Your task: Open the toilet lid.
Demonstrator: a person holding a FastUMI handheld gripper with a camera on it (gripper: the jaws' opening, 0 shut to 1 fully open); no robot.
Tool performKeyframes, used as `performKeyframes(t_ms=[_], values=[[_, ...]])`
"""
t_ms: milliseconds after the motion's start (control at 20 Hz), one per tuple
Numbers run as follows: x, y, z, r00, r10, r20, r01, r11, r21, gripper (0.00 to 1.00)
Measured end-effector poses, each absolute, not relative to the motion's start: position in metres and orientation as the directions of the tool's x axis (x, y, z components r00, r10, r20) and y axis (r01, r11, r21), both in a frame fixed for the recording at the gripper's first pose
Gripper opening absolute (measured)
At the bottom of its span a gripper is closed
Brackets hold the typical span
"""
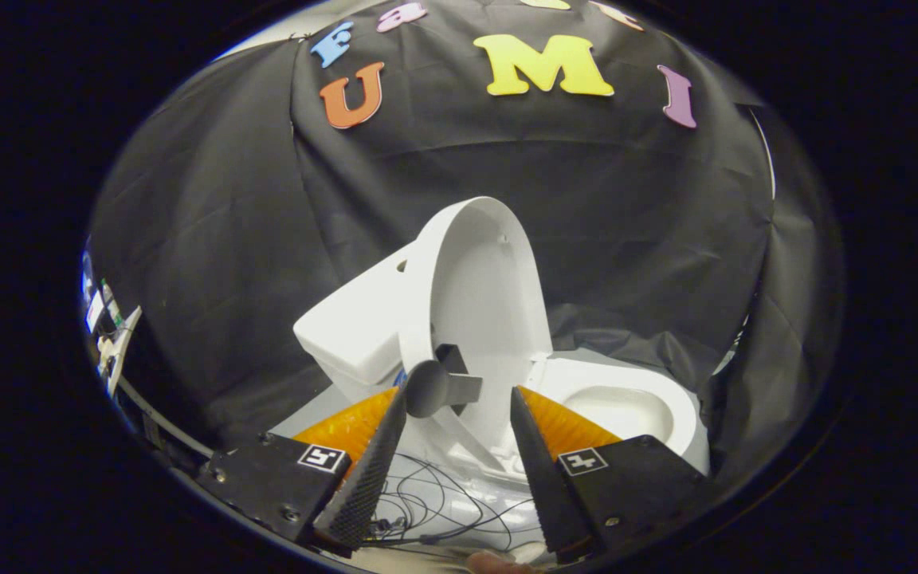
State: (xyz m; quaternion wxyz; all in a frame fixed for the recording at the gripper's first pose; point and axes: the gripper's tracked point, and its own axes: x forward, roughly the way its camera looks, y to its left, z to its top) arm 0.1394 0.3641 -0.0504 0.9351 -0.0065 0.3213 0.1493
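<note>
A white toilet (363,331) stands just ahead of my fingers, seen from the side. Its lid (479,295) stands raised, nearly upright, leaning back toward the tank. A dark round knob (427,388) on a short bracket sticks out from the lid's lower edge. The seat and bowl (626,406) lie uncovered beyond my right finger. My gripper (457,399) is open, with the knob just inside the left fingertip (392,414) and the lid's lower part in the gap. Neither finger presses on anything.
Black cloth forms the booth wall (212,239) behind and beside the toilet. Thin dark cables (443,502) lie loose on the pale surface below my fingers. Some white fittings (112,343) stand at the far left edge of the booth.
</note>
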Motion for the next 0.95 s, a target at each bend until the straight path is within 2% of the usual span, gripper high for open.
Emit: performKeyframes(t_ms=[650, 950], values=[[0.099, 0.208, -0.01, 0.89, 0.177, -0.421, -0.159, 0.984, 0.078, 0.82], [0.077, 0.161, 0.021, 0.938, 0.133, -0.32, -0.119, 0.991, 0.061, 0.83]])
